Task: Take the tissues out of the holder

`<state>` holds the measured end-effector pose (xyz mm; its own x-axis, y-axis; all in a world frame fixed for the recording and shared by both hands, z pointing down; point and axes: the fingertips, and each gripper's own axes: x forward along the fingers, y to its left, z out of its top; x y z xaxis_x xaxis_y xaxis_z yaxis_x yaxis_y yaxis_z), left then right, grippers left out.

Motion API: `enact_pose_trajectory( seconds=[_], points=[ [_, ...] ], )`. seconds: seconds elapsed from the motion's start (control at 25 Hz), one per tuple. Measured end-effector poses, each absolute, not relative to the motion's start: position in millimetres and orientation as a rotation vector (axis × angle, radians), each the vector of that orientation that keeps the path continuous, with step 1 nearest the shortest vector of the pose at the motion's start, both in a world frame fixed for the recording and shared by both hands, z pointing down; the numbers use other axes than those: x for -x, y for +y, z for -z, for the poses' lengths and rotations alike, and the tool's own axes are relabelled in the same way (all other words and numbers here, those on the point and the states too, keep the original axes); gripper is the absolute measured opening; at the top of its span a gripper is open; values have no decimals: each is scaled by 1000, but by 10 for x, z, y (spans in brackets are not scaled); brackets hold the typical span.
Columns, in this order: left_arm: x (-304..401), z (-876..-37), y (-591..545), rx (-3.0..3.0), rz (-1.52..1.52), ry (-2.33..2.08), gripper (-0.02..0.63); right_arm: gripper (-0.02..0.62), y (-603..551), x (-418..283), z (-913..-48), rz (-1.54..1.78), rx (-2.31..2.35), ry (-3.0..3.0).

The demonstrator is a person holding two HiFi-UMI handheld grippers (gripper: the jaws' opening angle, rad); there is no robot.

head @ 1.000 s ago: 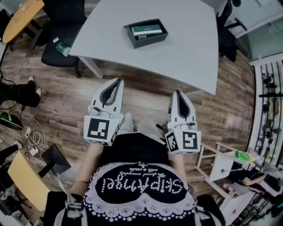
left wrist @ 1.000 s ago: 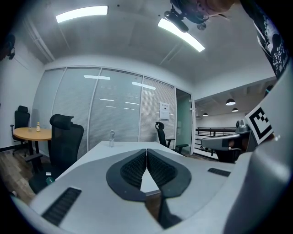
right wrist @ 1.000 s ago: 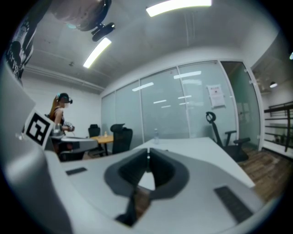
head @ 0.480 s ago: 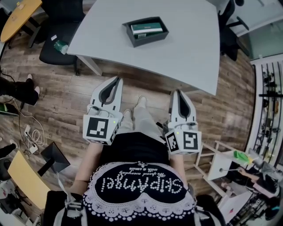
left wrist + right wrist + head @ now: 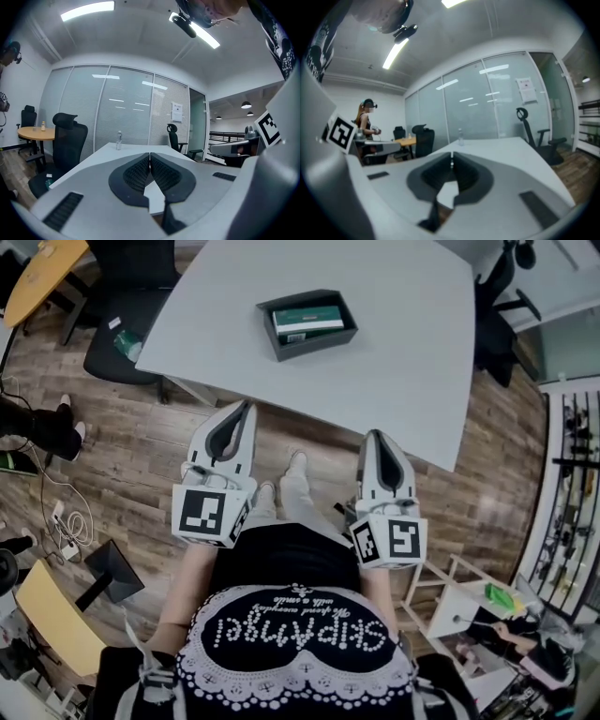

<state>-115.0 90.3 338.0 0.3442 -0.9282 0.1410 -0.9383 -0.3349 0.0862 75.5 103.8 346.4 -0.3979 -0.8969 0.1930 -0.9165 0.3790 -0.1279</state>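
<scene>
Task not begun: green-and-white tissue pack lay in dark rectangular holder at twelve o'clock; left gripper and right gripper closed, empty.

Left gripper, right gripper, both closed

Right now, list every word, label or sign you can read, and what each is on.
"SkipAngel", apparently, seen upside down, on the black shirt.
Cursive line beside it: too small to read.
Green tissue pack in the holder: print too small.
Sheet on the glass wall: blurred.
</scene>
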Motion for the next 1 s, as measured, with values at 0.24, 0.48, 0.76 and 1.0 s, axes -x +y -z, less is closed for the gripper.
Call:
enact_pose_trajectory(
  seconds=[0.24,0.48,0.76,1.0],
  points=[
    [1040,-3372,515,-2438,-92,-1742,31,35,600,-953,-3473,-336,-1653,-2537],
    [961,-3402,284,-2405,-108,-1779,31,35,280,-1019,-3487,-352,-1612,-2569],
    [853,-3357,111,-2391,-93,-1824,31,35,57,-1098,-3510,-361,-1563,-2592],
    [823,-3338,11,-2377,-83,-1863,31,35,-73,-1108,-3511,-353,-1526,-2618]
  ],
)
